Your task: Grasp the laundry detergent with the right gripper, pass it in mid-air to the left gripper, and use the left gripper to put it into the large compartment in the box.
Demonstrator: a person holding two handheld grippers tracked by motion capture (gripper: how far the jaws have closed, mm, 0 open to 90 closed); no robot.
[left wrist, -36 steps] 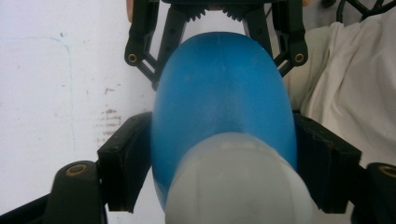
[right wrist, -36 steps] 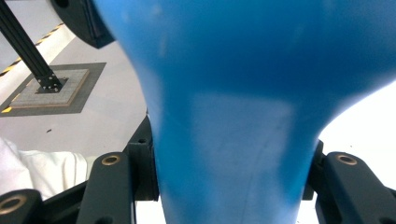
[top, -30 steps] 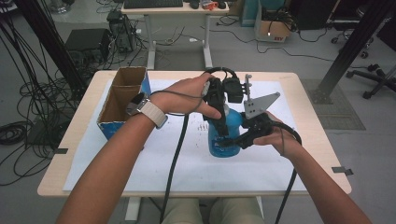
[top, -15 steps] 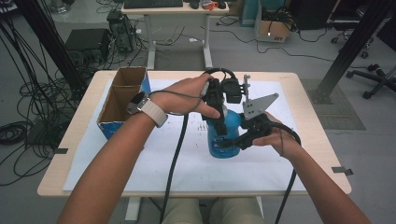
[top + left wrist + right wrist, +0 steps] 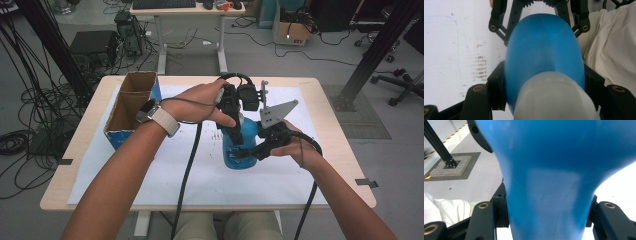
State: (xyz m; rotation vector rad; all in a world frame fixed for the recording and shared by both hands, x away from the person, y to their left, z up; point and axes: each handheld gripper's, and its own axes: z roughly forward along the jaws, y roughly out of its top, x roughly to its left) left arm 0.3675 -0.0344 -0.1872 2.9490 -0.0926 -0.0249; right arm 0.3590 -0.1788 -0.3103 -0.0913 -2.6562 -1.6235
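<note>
High view: both forearms converge mid-table, left gripper (image 5: pixel 235 131) and right gripper (image 5: pixel 250 150) jaws clamping the blue bottle (image 5: pixel 240 145).

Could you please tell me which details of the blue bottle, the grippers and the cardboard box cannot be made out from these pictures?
- Blue bottle: in the high view, both hands and grippers cover its top; its cap is hidden.
- Left gripper: in its own view, the pad contact is hidden behind the bottle's curve.
- Right gripper: the bottle is blurred and cut off by the edges.
- Cardboard box: its bottom is shadowed; contents unclear.
</note>
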